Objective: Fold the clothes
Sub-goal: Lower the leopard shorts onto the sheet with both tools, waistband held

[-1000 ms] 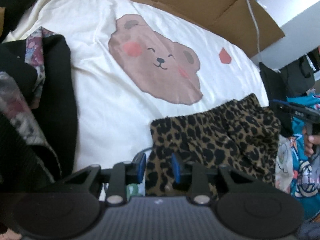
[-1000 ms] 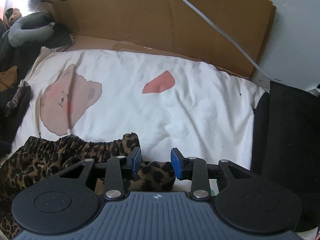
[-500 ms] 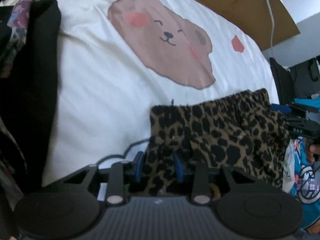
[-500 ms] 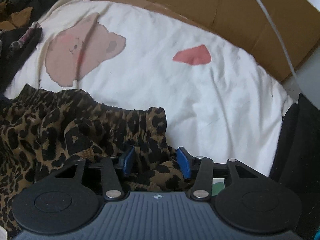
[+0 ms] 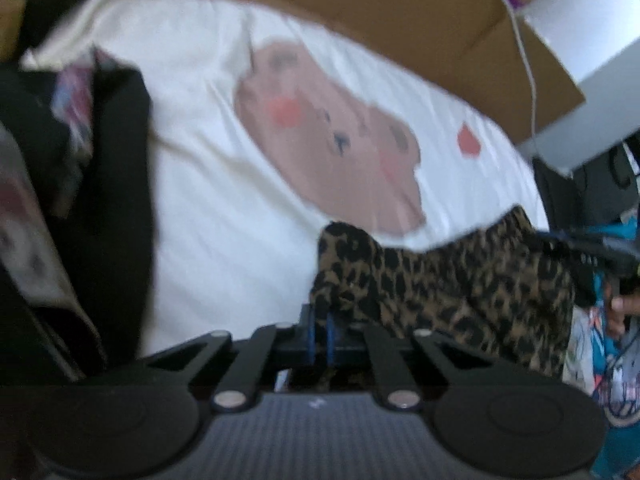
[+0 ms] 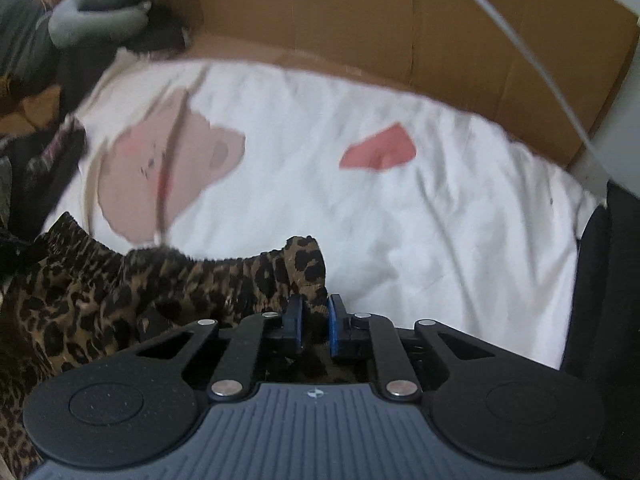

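Observation:
A leopard-print garment (image 5: 460, 280) lies on a white sheet with a bear print (image 5: 224, 208). My left gripper (image 5: 319, 320) is closing its jaws on the garment's left corner, the blue pads pinching the fabric, which rises a little there. In the right wrist view the same garment (image 6: 160, 280) spreads to the left. My right gripper (image 6: 314, 314) closes on its elastic right corner, with cloth pressed between the pads. In the left wrist view, the right gripper's black body (image 5: 592, 256) and a hand (image 5: 624, 304) show at the right edge.
Black and patterned clothes (image 5: 104, 200) are piled at the left. Brown cardboard (image 6: 400, 32) lines the far side, with a white cable (image 5: 528, 72) across it. A black item (image 6: 612, 288) borders the sheet on the right. Blue printed fabric (image 5: 600, 360) lies by the hand.
Both grippers' pads have closed together onto the leopard fabric. The garment's corners now stand lifted off the sheet, and both views are blurred by motion.

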Available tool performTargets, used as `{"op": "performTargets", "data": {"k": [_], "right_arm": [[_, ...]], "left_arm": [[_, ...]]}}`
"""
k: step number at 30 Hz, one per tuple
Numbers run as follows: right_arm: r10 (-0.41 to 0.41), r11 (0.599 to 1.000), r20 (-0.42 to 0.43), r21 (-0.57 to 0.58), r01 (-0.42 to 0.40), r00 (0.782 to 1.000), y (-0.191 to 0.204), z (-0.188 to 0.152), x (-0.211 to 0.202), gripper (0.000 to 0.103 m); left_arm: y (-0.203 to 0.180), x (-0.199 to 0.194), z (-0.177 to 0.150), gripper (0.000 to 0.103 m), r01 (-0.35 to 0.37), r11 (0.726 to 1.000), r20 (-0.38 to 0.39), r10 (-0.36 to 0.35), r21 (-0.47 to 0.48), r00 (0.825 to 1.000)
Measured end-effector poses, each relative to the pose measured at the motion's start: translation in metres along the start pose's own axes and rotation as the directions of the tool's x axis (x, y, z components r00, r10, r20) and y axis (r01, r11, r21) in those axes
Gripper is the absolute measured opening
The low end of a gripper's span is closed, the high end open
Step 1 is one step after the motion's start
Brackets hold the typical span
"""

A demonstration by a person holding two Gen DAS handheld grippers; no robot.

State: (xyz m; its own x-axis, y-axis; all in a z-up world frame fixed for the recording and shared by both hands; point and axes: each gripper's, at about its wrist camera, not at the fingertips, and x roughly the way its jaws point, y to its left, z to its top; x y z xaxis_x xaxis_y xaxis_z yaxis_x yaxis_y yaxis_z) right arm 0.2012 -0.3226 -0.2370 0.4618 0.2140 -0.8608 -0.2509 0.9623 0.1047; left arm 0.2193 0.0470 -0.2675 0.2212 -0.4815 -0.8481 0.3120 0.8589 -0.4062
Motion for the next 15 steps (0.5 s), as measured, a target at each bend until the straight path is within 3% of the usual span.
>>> {"op": "performTargets", "data": {"k": [10,15], "right_arm": [[-0.076,0.997,0.168,0.044,0.069,0.983,0.002,0.043,-0.031,0.01],[-0.13,0.991,0.188,0.059,0.121,0.974,-0.003,0.057,-0.031,0.01]], "left_arm": [[-0.013,-0.025,0.057,0.005,-0.041,0.995,0.122,0.03,0.089,0.992],[-0.026,-0.021,0.087,0.005,-0.064,0.987,0.159,0.041,0.145,0.987]]}}
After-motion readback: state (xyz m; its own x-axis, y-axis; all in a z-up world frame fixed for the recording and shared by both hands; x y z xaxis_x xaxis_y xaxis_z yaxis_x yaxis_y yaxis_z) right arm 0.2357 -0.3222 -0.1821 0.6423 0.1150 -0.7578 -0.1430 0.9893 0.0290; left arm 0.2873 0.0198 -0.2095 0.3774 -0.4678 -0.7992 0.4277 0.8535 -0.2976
